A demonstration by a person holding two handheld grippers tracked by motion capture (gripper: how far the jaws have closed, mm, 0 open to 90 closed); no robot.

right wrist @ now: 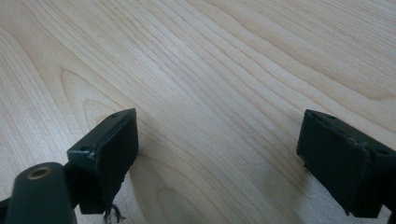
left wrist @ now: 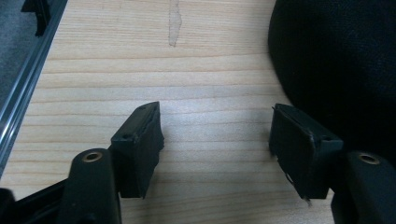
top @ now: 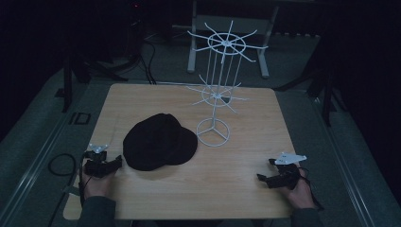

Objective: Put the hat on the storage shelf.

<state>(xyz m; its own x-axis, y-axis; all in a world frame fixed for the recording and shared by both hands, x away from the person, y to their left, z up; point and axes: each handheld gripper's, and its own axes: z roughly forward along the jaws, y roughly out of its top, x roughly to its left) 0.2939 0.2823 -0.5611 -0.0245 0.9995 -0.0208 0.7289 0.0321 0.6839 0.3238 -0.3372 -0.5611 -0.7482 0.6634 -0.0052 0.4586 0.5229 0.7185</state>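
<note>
Across the middle of the high view lies the wooden table, its light top bare along the lower edge, which leaves both hands room to rest and work. Above centre stands the white wire rack, upright on its ring base, its spokes fanned out at two levels toward the top of the frame; I judge those arms are meant for hanging things, and it sits back from the person so the near half stays free. Left of centre, just beside the rack's base ring, the black cap lies flat on the wood, its crown up and its brim toward the rack, within easy reach of either hand.

At the lower left the left gripper rests low on the table, pointed at the cap; in the left gripper view its jaws stand apart with only bare wood between them, and the cap's dark cloth fills the upper right, just beyond one jaw, apparently untouched. At the lower right the right gripper lies well apart from the cap, its jaws spread wide over plain wood, holding nothing.
</note>
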